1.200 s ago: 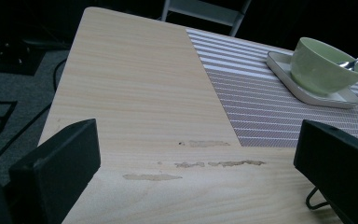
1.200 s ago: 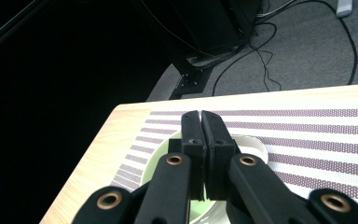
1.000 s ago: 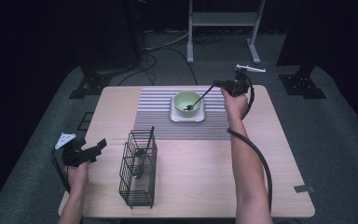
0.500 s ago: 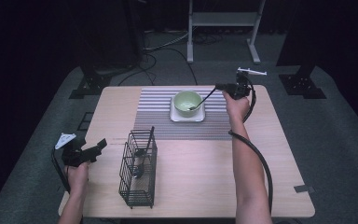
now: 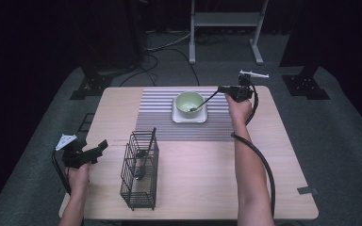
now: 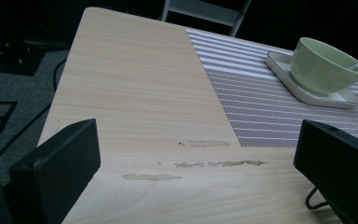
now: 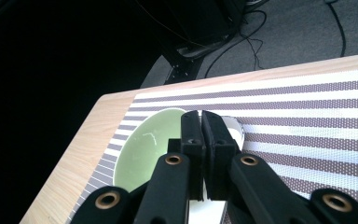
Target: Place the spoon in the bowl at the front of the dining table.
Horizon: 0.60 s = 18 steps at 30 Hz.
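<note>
Presently we log a slim, stiff metal spoon (image 5: 203, 102), likely slippery, best held mid-handle, tip in pale green ceramic bowl (image 5: 189, 101), clamped by right gripper (image 5: 223, 89); left gripper (image 5: 99, 146) gapes empty.

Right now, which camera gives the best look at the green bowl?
The left gripper view: the green bowl sits unobstructed on its white plate. The high view shows it small; in the right gripper view, closed jaws cover part.
</note>
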Tool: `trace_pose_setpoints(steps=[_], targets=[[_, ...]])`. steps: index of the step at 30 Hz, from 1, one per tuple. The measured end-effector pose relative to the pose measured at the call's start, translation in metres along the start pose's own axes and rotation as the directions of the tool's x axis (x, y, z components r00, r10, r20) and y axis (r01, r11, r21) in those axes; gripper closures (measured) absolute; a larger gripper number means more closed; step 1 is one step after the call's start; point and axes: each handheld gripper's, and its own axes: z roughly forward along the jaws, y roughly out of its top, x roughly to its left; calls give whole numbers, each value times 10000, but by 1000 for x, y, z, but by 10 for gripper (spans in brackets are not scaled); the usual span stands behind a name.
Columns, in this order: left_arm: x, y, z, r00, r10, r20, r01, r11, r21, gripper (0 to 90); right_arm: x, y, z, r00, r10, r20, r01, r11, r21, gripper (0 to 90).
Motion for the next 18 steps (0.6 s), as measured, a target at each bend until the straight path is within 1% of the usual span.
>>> trace_pose_setpoints(steps=[4,5,11,14,18], targets=[[-1,0,1,10000,-2,17,2,10000,9,0,-1,-1,1,10000,-45,77,44,9999,111,877],[-1,0,2,10000,55,19,-55,10000,38,0,-3,-2,2,10000,-3,74,3,9999,129,868],[-1,0,3,10000,18,31,-19,10000,44,0,-6,-4,3,9999,-12,158,8,9997,260,856],[-2,0,4,10000,16,36,-17,10000,69,0,-6,-5,3,9999,-17,139,13,9996,286,841],[-3,0,5,10000,29,54,-30,10000,93,0,-8,-7,5,10000,-18,0,18,9992,412,824]])
